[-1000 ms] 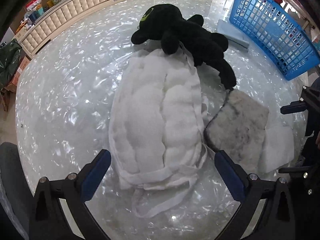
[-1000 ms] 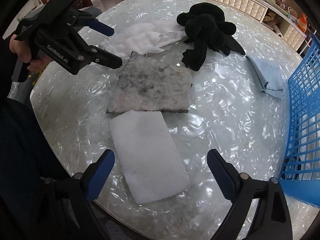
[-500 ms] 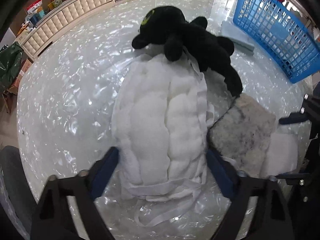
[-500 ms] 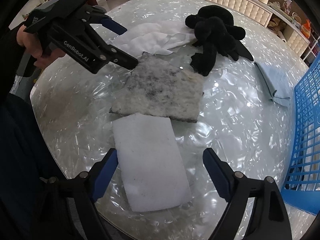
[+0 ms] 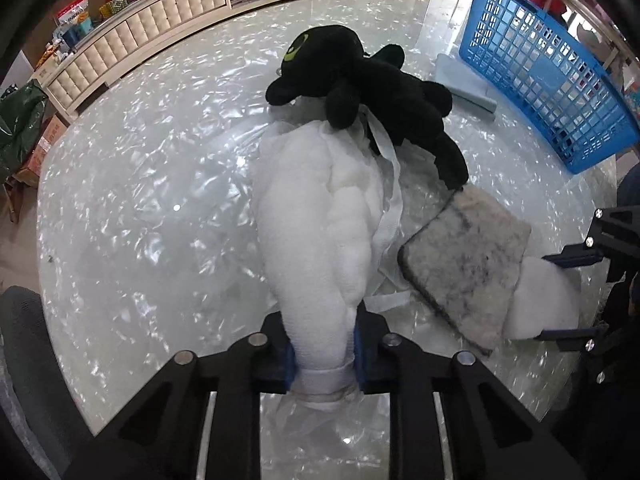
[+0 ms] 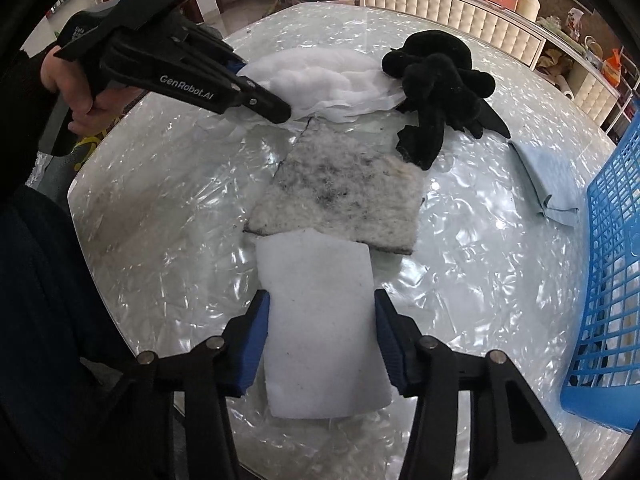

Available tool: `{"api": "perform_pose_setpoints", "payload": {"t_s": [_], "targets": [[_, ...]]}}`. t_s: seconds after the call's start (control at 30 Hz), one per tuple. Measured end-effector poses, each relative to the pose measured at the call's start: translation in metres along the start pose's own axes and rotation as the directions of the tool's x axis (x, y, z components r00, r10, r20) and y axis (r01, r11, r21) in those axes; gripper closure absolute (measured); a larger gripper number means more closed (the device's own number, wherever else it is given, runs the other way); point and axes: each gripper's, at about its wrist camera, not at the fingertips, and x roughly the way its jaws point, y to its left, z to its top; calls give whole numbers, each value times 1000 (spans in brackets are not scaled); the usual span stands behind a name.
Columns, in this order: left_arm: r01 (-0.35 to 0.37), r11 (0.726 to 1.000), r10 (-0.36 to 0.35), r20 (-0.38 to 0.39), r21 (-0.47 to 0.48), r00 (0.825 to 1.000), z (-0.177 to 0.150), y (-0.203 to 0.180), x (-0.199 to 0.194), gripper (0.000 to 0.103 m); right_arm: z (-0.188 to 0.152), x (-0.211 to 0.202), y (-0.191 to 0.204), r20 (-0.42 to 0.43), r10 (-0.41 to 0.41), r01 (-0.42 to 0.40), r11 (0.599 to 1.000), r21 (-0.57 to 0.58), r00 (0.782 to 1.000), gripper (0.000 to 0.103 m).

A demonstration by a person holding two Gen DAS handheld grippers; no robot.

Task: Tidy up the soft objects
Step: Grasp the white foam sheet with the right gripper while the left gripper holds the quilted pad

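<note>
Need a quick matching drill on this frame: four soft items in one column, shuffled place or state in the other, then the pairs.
Items:
1. white padded bundle
2. white foam sheet
3. black plush toy
4. light blue cloth

Places or states:
A. lies flat beside the blue basket, untouched
B. pinched at its near end by the left tongs
C. one limb rests on the white padded bundle
D. between the pads of the right tongs, far edge overlapping the grey felt pad

Pairs: 1-B, 2-D, 3-C, 4-A
</note>
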Motion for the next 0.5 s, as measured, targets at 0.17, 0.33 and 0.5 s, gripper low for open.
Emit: {"api": "perform_pose_setpoints", "payload": {"t_s": [0.17,0.33,0.5], "targets": [[-23,1000,23,13,-3,1000,-9,1,-15,84,-6,-12,-6,4,-10,10,1000,4,1000,55],[-43,999,42,40,9,998,-14,-6,-35,84,-11,-23,-11,14,-23,23,1000,18,1000,55],[-45,998,42,80,36,996,-19,-18,-58,83,-18,-38,-18,30,-33,32,998,47,999,55]]}}
